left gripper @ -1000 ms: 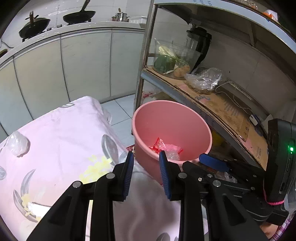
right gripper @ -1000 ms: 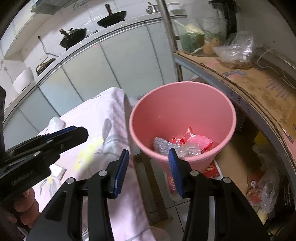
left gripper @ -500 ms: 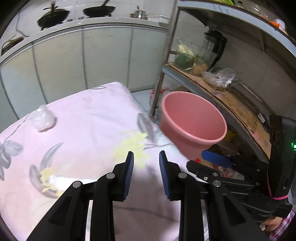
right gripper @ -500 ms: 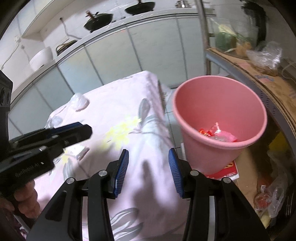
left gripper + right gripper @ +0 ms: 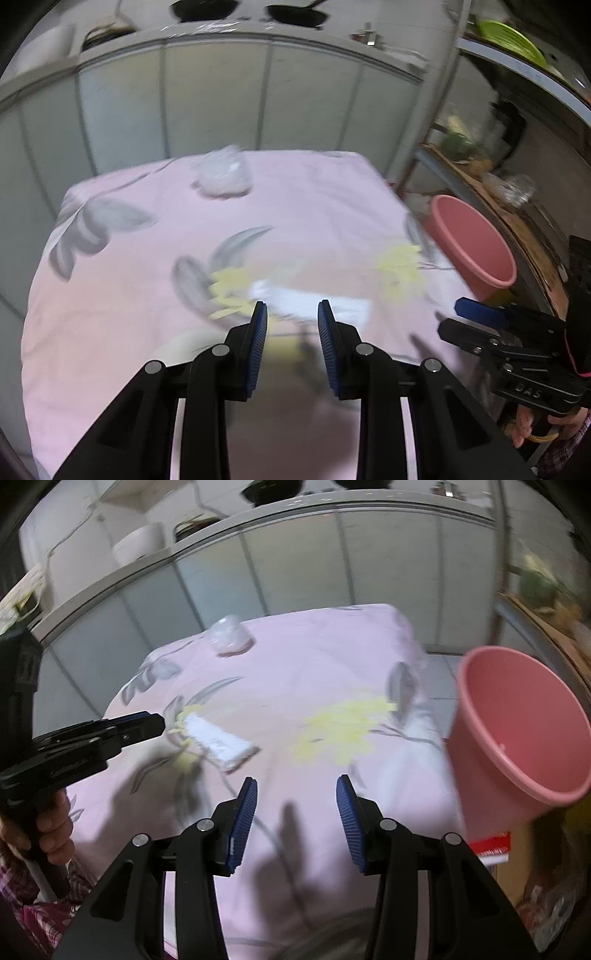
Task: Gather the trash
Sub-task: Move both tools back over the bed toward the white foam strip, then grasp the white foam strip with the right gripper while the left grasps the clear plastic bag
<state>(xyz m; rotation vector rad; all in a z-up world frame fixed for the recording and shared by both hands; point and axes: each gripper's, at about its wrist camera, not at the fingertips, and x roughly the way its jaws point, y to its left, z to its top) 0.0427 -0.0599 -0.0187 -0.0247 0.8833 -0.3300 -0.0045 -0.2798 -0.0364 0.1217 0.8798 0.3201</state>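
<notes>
**Both grippers empty above the pink cloth**

The left gripper [image 5: 289, 306] stands part open, holding nothing; a white wrapper [image 5: 314, 301] lies just beyond at twelve o'clock. The right gripper [image 5: 295, 784], wider apart and empty, bears "DAS". Crumpled plastic [image 5: 229, 634] lies at eleven, pink bucket [image 5: 517, 738] at two.

Kitchen corner, both views motion-blurred.

Long run of pale grey-white cabinet doors [image 5: 214, 107] curves across the back under a light worktop [image 5: 332, 506]; dark pans [image 5: 295, 14] sit on it, plus a white pot [image 5: 138, 542] at its left end. Metal rack [image 5: 447, 110] stands at right, cardboard-lined shelf [image 5: 524, 229] cluttered with blurred items, green plate [image 5: 509, 37] on its top tier. Pale tiled floor [image 5: 439, 672] shows between rack and counter [image 5: 314, 192], which wears a pink floral cloth. Lighting is even indoor.
</notes>
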